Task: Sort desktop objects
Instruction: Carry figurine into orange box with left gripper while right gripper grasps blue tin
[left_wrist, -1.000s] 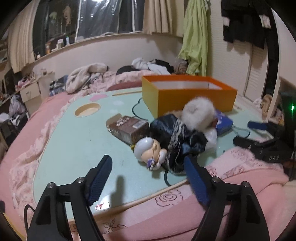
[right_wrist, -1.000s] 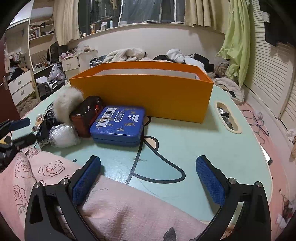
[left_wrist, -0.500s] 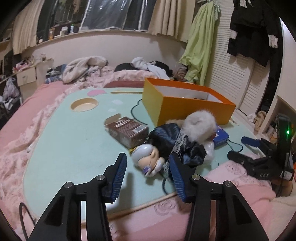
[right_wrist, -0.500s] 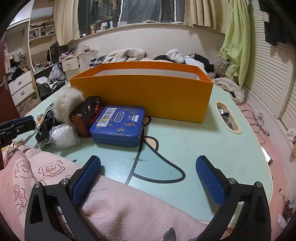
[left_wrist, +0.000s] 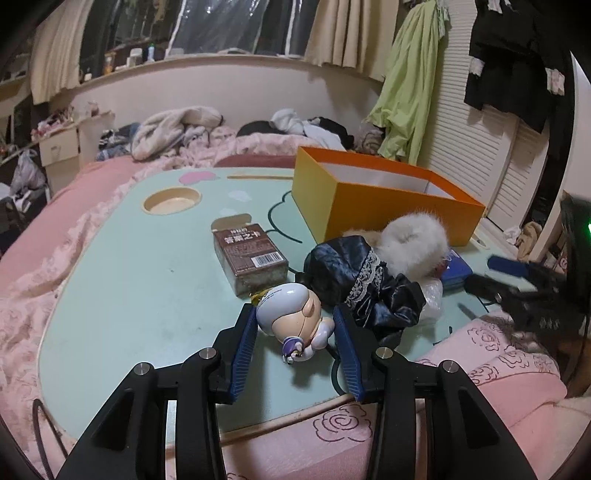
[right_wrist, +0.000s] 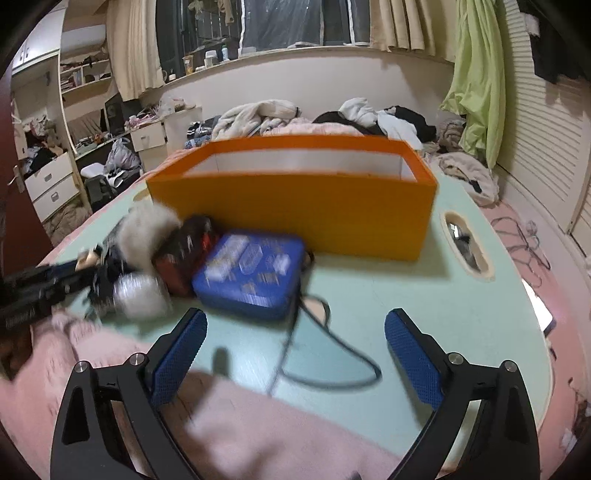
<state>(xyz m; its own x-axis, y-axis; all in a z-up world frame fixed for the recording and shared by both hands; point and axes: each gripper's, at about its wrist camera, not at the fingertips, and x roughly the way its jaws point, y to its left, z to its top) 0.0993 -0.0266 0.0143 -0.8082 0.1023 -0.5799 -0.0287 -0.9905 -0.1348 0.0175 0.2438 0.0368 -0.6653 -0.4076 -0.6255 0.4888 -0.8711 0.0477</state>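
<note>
While a round-headed doll figurine (left_wrist: 291, 314) lies on the mint-green table (left_wrist: 140, 280) between the left gripper (left_wrist: 295, 325) pads, jaws just closing, contact unclear, brown carton (left_wrist: 249, 256) behind, label unreadable, right gripper (right_wrist: 295, 339) wide, empty.

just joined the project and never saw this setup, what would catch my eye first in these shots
The big open bright orange cardboard box at the far side of the mint-green table grabs attention first. In front of it, the left gripper has just been closing around a small white-headed toy figurine lying beside a pile of black satin and white fluff. Nearer the open right gripper lies a flat blue tin.
</note>
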